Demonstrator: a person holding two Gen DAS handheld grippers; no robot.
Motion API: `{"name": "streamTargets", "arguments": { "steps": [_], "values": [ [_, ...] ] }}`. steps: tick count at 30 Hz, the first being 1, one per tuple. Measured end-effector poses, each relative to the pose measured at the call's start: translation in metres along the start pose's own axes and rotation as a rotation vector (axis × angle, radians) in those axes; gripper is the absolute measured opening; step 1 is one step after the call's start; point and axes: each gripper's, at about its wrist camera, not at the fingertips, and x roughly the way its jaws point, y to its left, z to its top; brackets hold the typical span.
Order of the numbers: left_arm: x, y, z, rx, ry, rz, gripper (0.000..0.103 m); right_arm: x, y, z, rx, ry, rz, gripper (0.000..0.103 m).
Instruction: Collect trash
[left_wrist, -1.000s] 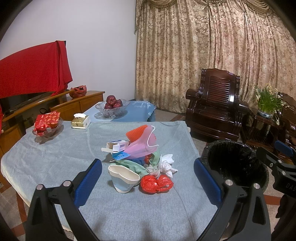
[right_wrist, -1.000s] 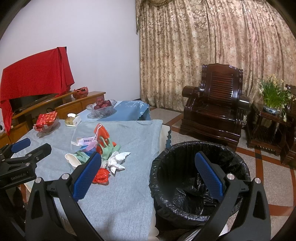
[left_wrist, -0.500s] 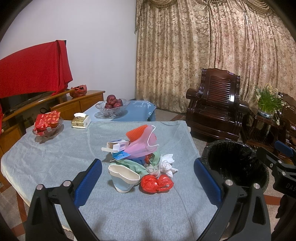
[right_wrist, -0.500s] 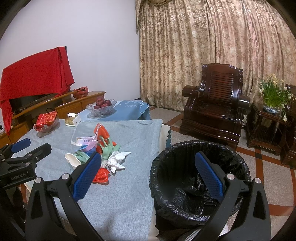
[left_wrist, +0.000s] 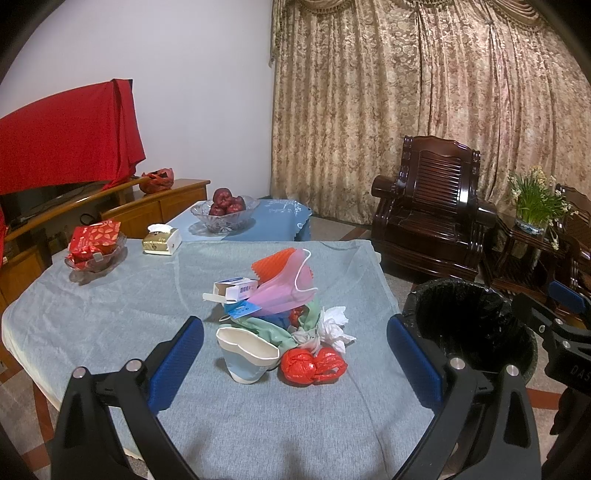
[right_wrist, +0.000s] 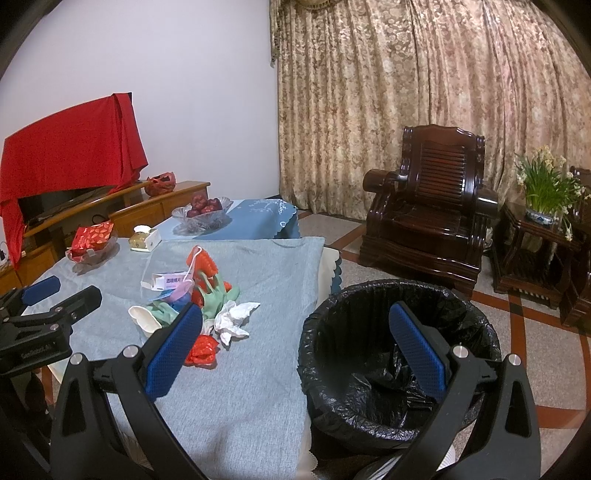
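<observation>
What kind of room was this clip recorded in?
Most likely a home living room: a carved wooden armchair before floor-length curtains, a TV cabinet along the wall, and a fruit bowl on a low table.

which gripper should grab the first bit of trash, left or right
Left, probably. The left gripper is open and faces the trash pile head-on, while the right gripper points mostly at the bin.
</observation>
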Motion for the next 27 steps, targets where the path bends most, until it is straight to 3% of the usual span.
{"name": "streamTargets", "arguments": {
  "steps": [27],
  "values": [
    [0.004,0.005,-0.012,-0.011,0.012,0.007,0.097,0.015,0.009,-0.002,-0.001,0.027,0.005,0.098]
  ]
}}
